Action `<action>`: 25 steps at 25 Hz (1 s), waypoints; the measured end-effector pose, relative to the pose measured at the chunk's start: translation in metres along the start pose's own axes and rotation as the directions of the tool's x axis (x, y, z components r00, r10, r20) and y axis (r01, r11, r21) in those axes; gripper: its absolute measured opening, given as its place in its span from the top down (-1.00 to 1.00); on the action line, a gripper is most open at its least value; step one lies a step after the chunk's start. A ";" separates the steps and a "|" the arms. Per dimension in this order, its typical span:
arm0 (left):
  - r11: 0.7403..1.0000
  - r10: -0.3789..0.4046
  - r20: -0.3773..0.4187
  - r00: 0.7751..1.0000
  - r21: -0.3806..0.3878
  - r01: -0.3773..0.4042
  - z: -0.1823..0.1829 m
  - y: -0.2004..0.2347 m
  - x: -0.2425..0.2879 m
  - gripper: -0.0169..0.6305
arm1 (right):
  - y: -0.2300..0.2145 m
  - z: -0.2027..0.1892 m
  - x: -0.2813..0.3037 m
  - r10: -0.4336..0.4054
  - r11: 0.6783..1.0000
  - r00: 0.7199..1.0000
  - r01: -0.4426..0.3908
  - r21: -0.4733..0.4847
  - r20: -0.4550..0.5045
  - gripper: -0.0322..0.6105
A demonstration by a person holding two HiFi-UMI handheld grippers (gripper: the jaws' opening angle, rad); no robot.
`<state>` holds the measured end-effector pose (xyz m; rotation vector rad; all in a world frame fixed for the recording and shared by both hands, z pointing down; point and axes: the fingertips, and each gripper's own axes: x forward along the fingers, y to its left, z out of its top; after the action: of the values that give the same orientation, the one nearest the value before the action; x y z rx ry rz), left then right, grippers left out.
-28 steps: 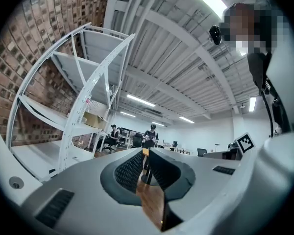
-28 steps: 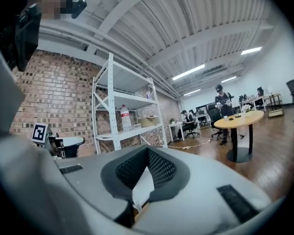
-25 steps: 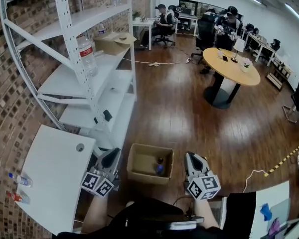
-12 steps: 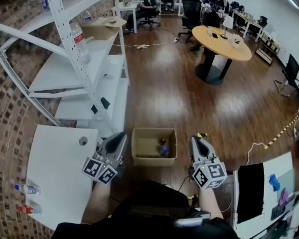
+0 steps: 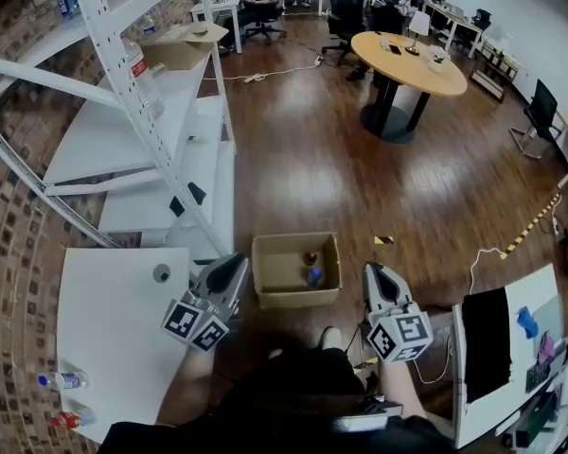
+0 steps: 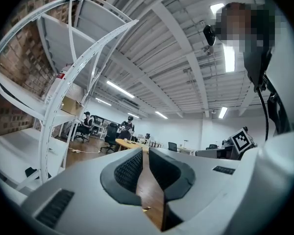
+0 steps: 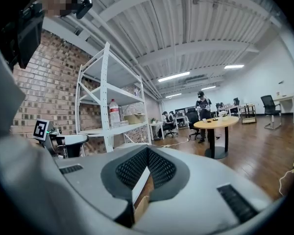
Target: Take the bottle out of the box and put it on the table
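1. The box (image 5: 296, 298) was open-topped, rectangular brown cardboard on a glossy wooden plank floor (image 5: 360, 187).
2. The bottle (image 5: 313, 275), small and partly blue, lay inside the box near its right wall. The table (image 5: 114, 329), a smooth white slab, stood to the left.
3. The left gripper (image 5: 231, 269) and the right gripper (image 5: 371, 274), grey shells with ribbed dark pads, flanked the box and pointed forward at roughly level.
4. In each gripper view the jaws stood together, holding nothing (left gripper (image 6: 143, 153); right gripper (image 7: 147, 151)).
5. Compared with one second before, both grippers kept flanking the box, jaws unchanged, and the bottle remained inside.
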<state>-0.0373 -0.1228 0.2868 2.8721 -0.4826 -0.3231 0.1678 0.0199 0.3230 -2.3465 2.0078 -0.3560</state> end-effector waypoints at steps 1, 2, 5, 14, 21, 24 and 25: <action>1.000 0.003 -0.001 1.000 -0.002 -0.003 -0.001 0.003 0.002 0.83 | -0.002 0.000 0.004 0.001 1.000 1.000 -0.001 0.001 -0.002 0.89; 1.000 0.006 -0.003 1.000 -0.003 -0.006 -0.002 0.005 0.004 0.83 | -0.004 0.000 0.008 0.003 1.000 1.000 -0.003 0.002 -0.003 0.89; 1.000 0.024 -0.003 1.000 -0.003 -0.024 -0.006 0.013 0.016 0.83 | -0.014 0.004 0.024 0.014 1.000 1.000 -0.014 0.005 0.006 0.89; 0.996 0.082 0.044 0.996 0.034 -0.084 -0.002 0.019 0.080 0.83 | -0.071 0.036 0.073 0.080 0.997 0.996 -0.079 -0.016 0.043 0.89; 0.996 0.067 0.031 0.997 0.056 -0.068 -0.013 -0.001 0.139 0.83 | -0.112 0.059 0.102 0.137 0.990 0.989 -0.136 -0.026 0.056 0.89; 0.994 0.090 0.028 0.996 0.053 -0.091 -0.021 -0.003 0.158 0.83 | -0.126 0.060 0.112 0.161 0.987 0.986 -0.160 -0.023 0.047 0.89; 0.994 0.097 0.024 0.995 0.057 -0.098 -0.024 -0.004 0.163 0.84 | -0.130 0.059 0.115 0.169 0.985 0.985 -0.169 -0.024 0.040 0.89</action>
<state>0.1204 -0.1712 0.2790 2.8909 -0.6437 -0.3292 0.3216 -0.0788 0.3054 -2.1543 2.1807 -0.2782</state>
